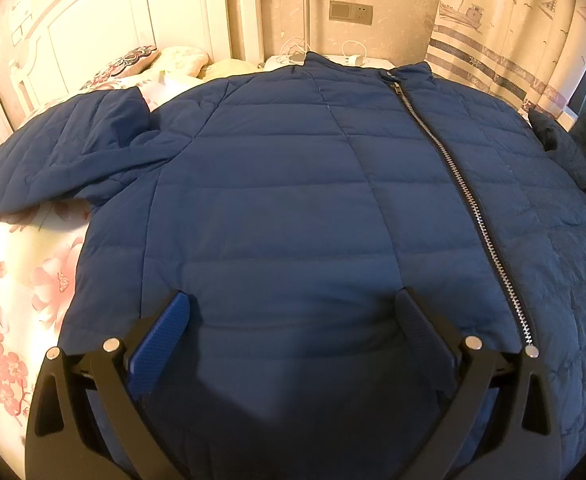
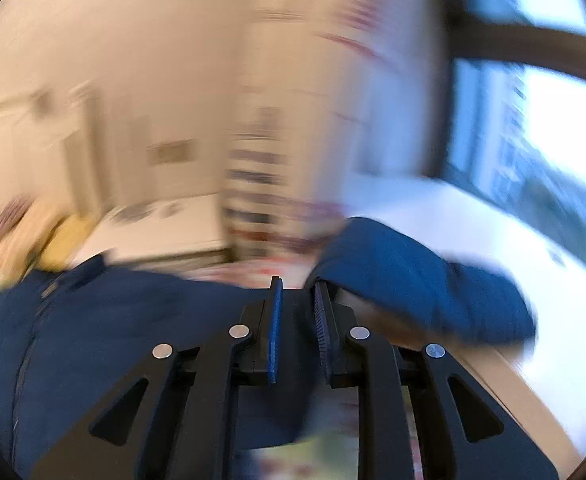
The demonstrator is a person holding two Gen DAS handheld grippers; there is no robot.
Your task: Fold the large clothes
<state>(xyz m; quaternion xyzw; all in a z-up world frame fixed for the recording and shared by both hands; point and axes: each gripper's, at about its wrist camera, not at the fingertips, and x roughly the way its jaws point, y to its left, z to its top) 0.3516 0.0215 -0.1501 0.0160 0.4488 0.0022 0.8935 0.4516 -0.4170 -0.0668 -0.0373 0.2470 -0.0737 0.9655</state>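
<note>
Left hand-held gripper [image 1: 293, 312] spread over jacket [image 1: 293, 184] hem.

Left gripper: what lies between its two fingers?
Only the blue jacket; the left gripper stands open over its lower front panel, as the left wrist view shows.

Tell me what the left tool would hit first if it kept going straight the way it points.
Most likely the blue jacket. The left tool stands open and tilts down over the jacket's lower front, left of the zipper; nothing lies between. How close it already is, the view cannot settle.
</note>
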